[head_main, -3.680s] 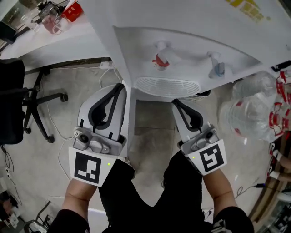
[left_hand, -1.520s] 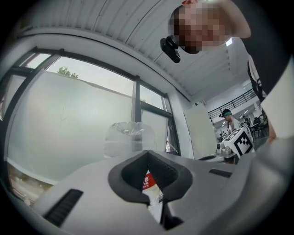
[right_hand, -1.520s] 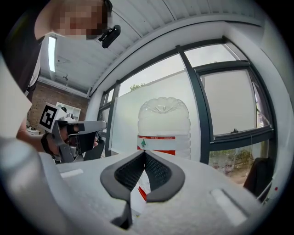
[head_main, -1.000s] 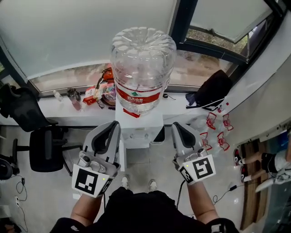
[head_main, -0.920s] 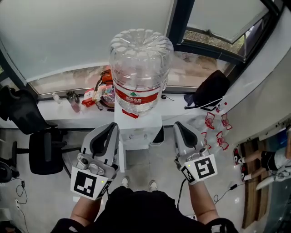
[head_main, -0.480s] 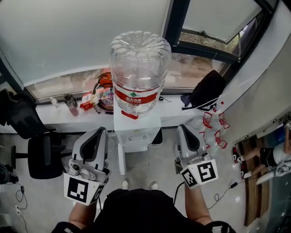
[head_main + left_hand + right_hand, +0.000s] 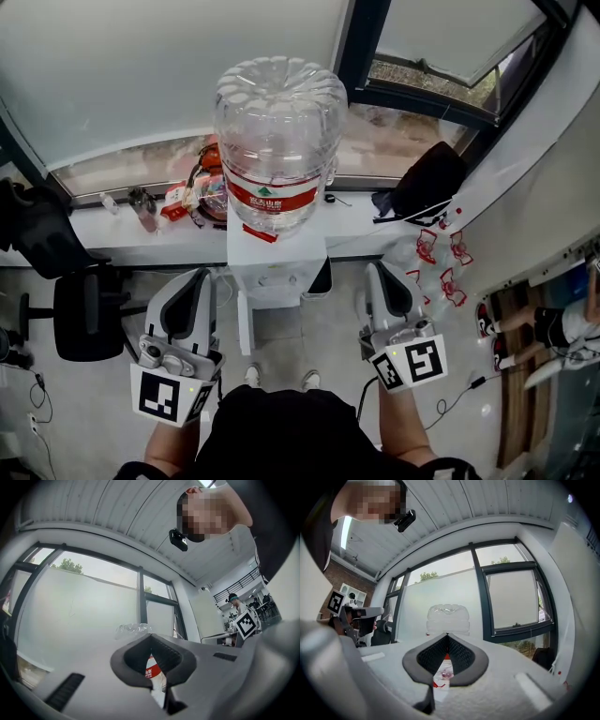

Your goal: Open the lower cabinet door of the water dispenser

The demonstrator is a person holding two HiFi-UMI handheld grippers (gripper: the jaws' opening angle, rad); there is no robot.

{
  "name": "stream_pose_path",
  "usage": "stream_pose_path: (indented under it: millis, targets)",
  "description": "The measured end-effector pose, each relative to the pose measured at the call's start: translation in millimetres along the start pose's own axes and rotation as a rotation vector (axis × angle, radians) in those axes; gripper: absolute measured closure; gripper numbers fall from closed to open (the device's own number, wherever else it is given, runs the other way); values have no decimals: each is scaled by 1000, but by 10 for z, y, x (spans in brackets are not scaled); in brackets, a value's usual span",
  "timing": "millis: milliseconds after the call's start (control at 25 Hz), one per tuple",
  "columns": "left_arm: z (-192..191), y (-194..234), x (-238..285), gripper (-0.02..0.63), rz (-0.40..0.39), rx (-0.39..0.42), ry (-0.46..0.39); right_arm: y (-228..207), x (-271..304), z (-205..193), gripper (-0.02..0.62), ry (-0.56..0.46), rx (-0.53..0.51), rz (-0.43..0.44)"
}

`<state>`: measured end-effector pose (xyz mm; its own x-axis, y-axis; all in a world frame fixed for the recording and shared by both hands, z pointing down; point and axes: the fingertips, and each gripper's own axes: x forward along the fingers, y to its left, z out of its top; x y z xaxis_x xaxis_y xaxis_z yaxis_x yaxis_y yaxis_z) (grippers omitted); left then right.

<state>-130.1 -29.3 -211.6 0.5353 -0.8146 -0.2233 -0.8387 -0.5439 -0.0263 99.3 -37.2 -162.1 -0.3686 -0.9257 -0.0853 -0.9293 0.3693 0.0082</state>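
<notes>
The white water dispenser (image 7: 277, 265) stands in front of me with a big clear bottle (image 7: 279, 141) on top. A thin white panel (image 7: 243, 336) juts from its lower left toward me, seen edge-on; it looks like the lower door swung out. My left gripper (image 7: 200, 275) hovers left of that panel, apart from it, jaws shut and empty. My right gripper (image 7: 378, 267) hangs right of the dispenser, also shut on nothing. In the left gripper view the left gripper (image 7: 151, 635) has its tips together below the bottle (image 7: 133, 629). The right gripper (image 7: 447, 634) is shut too.
A black office chair (image 7: 80, 314) stands at the left. A white sill (image 7: 122, 234) behind the dispenser carries small items (image 7: 178, 202) and a black bag (image 7: 436, 183). Empty bottles with red handles (image 7: 436, 267) lie at the right. My shoes (image 7: 251, 375) are near the panel.
Both grippers have drawn back toward me and sit lower in the head view. The left one has moved leftward, away from the dispenser and its panel.
</notes>
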Motion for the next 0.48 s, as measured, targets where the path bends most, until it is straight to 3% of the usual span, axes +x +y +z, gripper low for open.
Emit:
stream_pose_path:
  millis: [480]
  targets:
    - [-12,-88,-1,597,34,22,0,-62,11,48,591,-17,-44,35]
